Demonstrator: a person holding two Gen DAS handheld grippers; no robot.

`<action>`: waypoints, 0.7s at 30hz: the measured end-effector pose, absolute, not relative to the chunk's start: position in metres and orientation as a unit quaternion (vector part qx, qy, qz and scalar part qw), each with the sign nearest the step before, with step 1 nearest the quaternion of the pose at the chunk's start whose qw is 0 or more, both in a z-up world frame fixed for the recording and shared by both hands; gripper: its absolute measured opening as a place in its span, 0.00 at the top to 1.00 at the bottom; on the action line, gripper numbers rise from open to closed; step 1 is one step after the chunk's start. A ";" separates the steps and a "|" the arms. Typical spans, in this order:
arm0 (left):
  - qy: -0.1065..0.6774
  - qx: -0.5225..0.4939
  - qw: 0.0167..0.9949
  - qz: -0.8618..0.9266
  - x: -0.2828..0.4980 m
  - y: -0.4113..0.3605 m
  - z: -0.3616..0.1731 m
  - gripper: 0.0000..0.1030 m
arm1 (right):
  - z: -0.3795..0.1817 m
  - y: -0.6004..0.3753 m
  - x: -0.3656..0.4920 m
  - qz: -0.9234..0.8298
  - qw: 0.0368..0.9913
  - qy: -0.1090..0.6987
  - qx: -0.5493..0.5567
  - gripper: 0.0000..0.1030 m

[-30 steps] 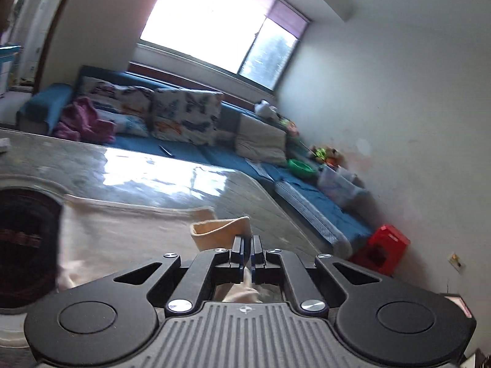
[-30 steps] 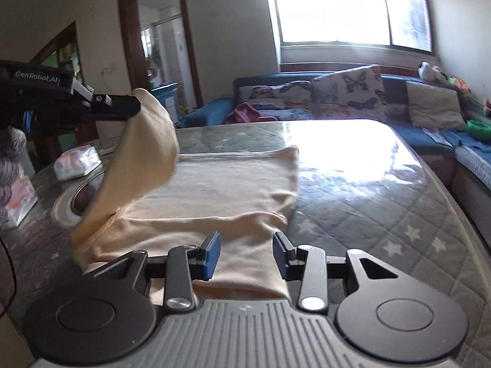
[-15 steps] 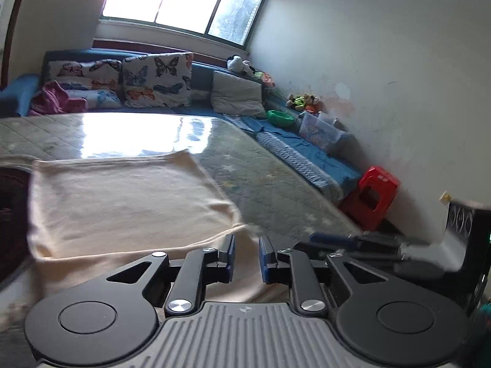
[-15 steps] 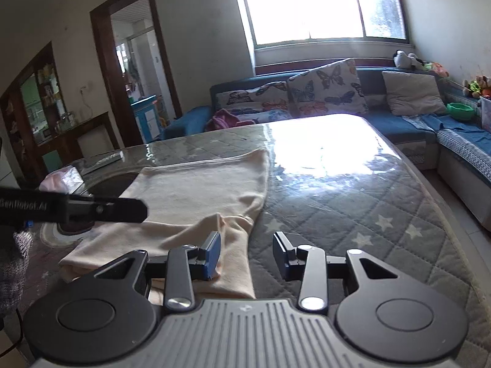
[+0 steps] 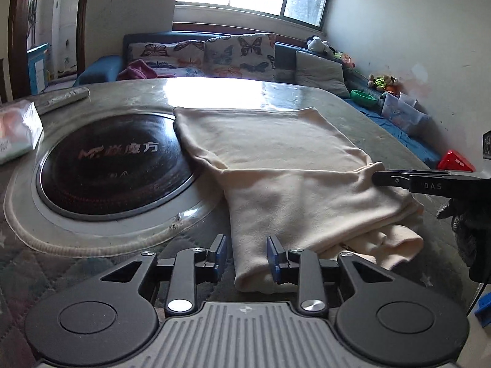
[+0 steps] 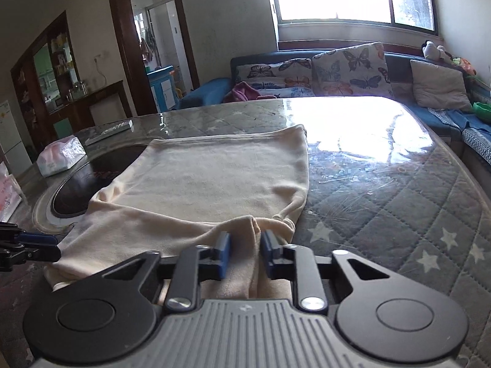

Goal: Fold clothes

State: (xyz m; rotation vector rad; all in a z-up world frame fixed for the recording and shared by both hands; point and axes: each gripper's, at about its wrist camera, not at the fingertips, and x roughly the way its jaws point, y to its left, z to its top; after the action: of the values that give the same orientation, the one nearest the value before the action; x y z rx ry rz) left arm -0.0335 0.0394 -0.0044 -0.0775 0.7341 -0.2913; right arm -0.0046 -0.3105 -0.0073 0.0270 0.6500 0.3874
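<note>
Sunlit desk [image 6: 383, 184] holds the cream garment [image 6: 214, 178]; my right claw [image 6: 244, 253] has just been closing and pinches its fold, while my left claw [image 5: 247, 254] has just been opening, released around its edge.

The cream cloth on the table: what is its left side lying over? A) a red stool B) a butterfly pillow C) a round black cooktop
C: the cream cloth drapes over the rim of the round black cooktop set into the table.

Cream garment [image 5: 276, 159] on grey quilted, star-patterned bench [image 6: 399, 214]; black round hob [image 5: 113, 165] beside garment; butterfly-print cushions [image 5: 239, 55], blue sofa [image 6: 208, 92] beyond bench.
</note>
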 end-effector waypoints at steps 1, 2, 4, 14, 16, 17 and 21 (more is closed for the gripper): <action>0.358 -0.037 0.922 -0.145 -0.032 0.038 -0.005 0.72 | -0.006 -0.309 -0.007 0.186 0.931 0.313 0.006 0.92; 0.358 -0.037 0.921 -0.148 -0.031 0.039 -0.006 0.72 | -0.003 -0.307 -0.010 0.182 0.934 0.309 -0.002 0.93; 0.359 -0.036 0.920 -0.153 -0.030 0.039 -0.008 0.72 | 0.001 -0.306 -0.013 0.169 0.937 0.307 -0.010 0.95; 0.340 -0.047 0.926 -0.160 -0.014 0.039 0.012 0.70 | 0.014 -0.306 -0.018 0.169 0.945 0.277 -0.022 0.91; 0.335 -0.051 0.926 -0.168 -0.004 0.030 0.016 0.71 | 0.016 -0.295 -0.015 0.192 0.941 0.276 -0.036 0.91; 0.333 -0.050 0.926 -0.173 0.002 0.025 0.016 0.71 | 0.017 -0.290 -0.014 0.204 0.938 0.276 -0.043 0.91; 0.341 -0.042 0.923 -0.175 0.026 0.009 0.006 0.71 | 0.001 -0.283 -0.002 0.213 0.928 0.299 -0.060 0.91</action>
State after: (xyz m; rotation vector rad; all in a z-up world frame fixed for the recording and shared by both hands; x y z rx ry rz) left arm 0.0261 0.0090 0.0064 -0.0870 0.6999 -0.3585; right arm -0.0021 -0.2828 0.0013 -0.1231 0.6121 0.4362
